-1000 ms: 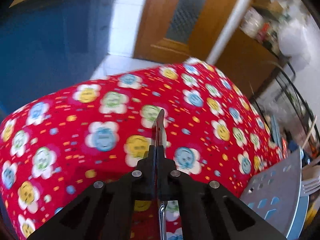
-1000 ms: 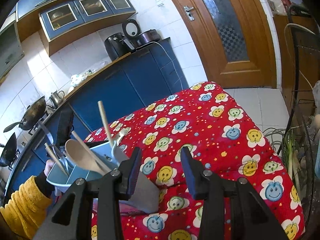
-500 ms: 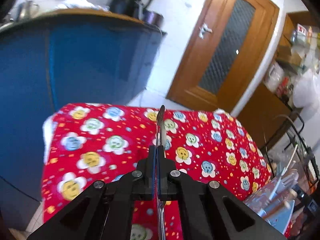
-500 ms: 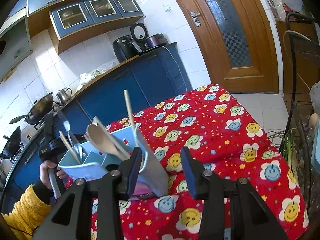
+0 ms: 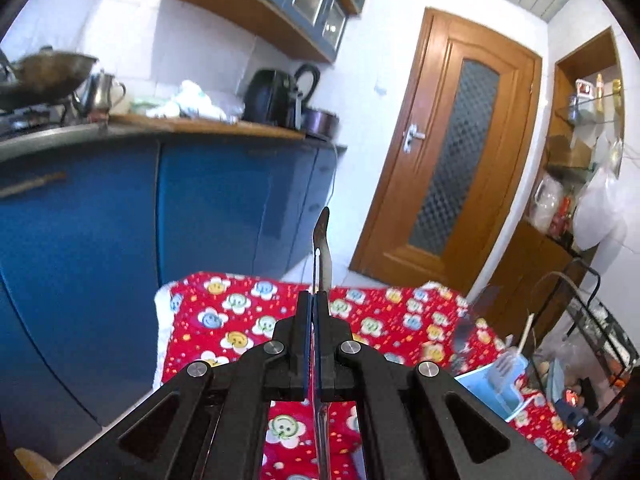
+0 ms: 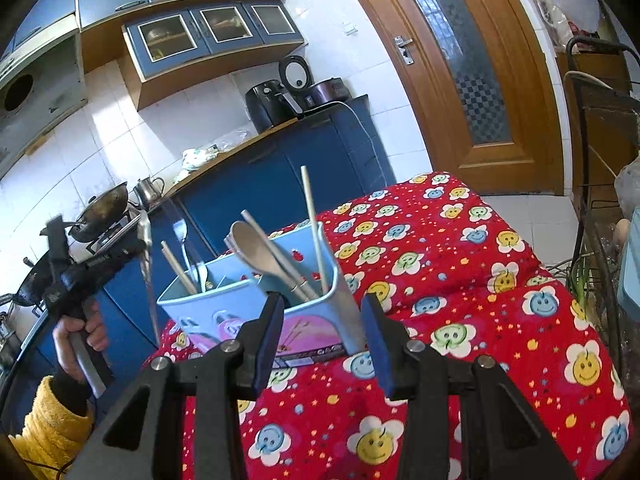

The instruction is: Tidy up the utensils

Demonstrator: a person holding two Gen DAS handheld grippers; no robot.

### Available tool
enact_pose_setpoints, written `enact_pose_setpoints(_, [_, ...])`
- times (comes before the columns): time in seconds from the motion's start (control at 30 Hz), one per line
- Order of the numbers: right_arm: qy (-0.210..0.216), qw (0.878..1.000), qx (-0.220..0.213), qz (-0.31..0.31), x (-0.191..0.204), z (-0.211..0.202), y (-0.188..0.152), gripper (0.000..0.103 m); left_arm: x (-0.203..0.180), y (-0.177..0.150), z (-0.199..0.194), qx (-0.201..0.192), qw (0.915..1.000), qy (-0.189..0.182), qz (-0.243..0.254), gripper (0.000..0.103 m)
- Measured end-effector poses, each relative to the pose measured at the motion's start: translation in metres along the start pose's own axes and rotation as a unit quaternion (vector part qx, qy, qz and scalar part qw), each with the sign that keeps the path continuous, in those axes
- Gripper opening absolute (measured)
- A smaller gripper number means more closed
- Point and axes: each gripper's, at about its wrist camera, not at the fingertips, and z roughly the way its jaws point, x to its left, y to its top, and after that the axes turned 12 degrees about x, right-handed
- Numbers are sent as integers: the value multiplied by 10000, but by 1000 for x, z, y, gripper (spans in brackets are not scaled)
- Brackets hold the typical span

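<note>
Utensil [image 5: 321, 248] is staying clamped in my left gripper [image 5: 314, 300] for dropping into caddy [image 6: 248, 308], which my right gripper [image 6: 322, 316] is steadying, pads gripping its end.

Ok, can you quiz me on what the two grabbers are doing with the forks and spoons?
1. True or false: the left gripper has its fingers wide open and empty.
2. What sits between the fingers of the right gripper? A) a wok B) the blue utensil holder C) a kettle
3. Fill in: the big pale spoon standing in the holder is made of ____.
Key: 1 false, its fingers are shut on a thin metal utensil. 2 B. 3 wood.
</note>
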Motion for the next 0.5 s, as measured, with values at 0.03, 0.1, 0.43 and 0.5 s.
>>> enact_pose_setpoints(0.03, [6,10000,-11,-10,1,-1,-2,44,-4,1,-8,-99,10000,3,4,0])
enact_pose_setpoints(0.1, [32,10000,-30,-22,3,-3,-5,44,-11,3,-19,-248,9997,0,-21,0])
enact_pose_setpoints(0.43, [120,9999,12,51,-1,-6,-15,44,-60,11,-47,-1172,9931,-1,-41,0])
enact_pose_setpoints(0.5, [134,9999,4,61,-2,-7,-16,44,-70,12,-45,-1293,9916,26,-7,0])
